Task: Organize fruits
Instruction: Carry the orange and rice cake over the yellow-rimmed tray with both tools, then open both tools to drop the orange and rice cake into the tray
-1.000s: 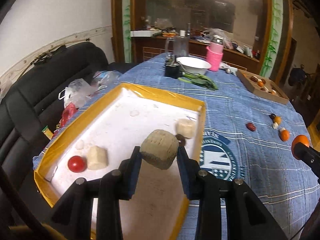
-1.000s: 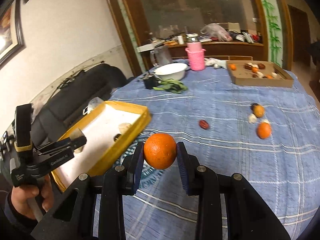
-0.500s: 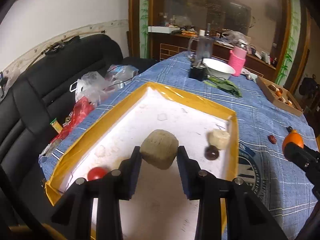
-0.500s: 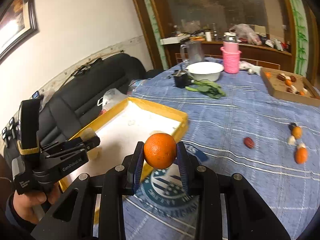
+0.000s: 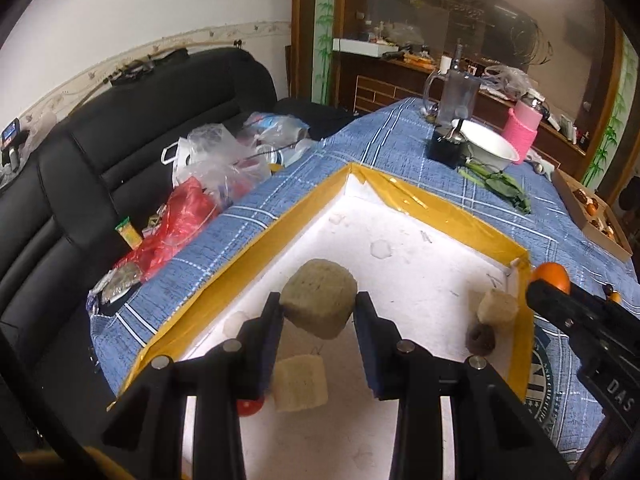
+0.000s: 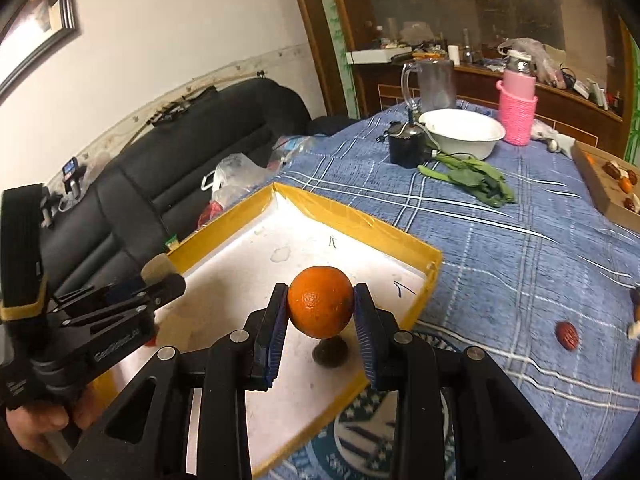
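My left gripper is shut on a tan-green blocky fruit held above the white floor of the yellow-rimmed tray. In the tray lie a pale chunk, a red fruit half hidden by a finger, another pale chunk and a dark round fruit. My right gripper is shut on an orange over the tray's near right part, above the dark round fruit. The left gripper shows at the left of the right wrist view, the orange at the right of the left wrist view.
A blue checked cloth covers the table. On it stand a white bowl, a pink-sleeved bottle, a glass jug, green leaves and a cardboard box of fruits. A red date lies loose. Plastic bags crowd the black sofa.
Both grippers moved left over the tray, each keeping its fruit. The right gripper with the orange went from above the cloth to above the tray's white floor.
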Action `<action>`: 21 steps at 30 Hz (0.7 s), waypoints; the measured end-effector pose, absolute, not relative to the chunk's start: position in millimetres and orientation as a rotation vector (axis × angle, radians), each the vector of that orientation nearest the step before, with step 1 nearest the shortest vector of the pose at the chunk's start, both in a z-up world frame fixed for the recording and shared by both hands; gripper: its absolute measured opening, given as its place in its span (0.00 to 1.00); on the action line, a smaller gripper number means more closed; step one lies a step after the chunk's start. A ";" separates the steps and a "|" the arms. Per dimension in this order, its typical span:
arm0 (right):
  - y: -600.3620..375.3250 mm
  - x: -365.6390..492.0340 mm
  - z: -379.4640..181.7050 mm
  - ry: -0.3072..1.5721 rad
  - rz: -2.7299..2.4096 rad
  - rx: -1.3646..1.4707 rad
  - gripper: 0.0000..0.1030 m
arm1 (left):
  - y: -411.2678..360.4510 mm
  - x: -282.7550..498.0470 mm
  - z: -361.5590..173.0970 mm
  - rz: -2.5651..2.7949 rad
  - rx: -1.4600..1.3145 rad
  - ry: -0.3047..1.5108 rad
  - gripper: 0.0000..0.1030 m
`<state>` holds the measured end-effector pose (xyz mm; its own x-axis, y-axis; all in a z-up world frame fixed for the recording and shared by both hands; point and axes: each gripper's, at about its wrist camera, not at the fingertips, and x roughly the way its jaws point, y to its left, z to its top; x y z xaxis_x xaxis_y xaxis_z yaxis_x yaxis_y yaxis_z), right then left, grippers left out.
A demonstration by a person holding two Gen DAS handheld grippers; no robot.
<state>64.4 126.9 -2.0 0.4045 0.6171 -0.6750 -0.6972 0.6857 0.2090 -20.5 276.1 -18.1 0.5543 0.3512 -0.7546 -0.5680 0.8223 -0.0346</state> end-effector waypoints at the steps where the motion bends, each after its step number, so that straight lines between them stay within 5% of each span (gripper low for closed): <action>1: 131.2 67.5 -4.7 0.808 0.832 -0.119 0.30 | 277.7 -18.9 -20.3 0.553 -0.294 0.828 0.37; 21: 169.7 84.8 -32.4 0.868 0.844 -0.218 0.30 | 297.8 -16.2 -32.9 0.595 -0.350 0.868 0.37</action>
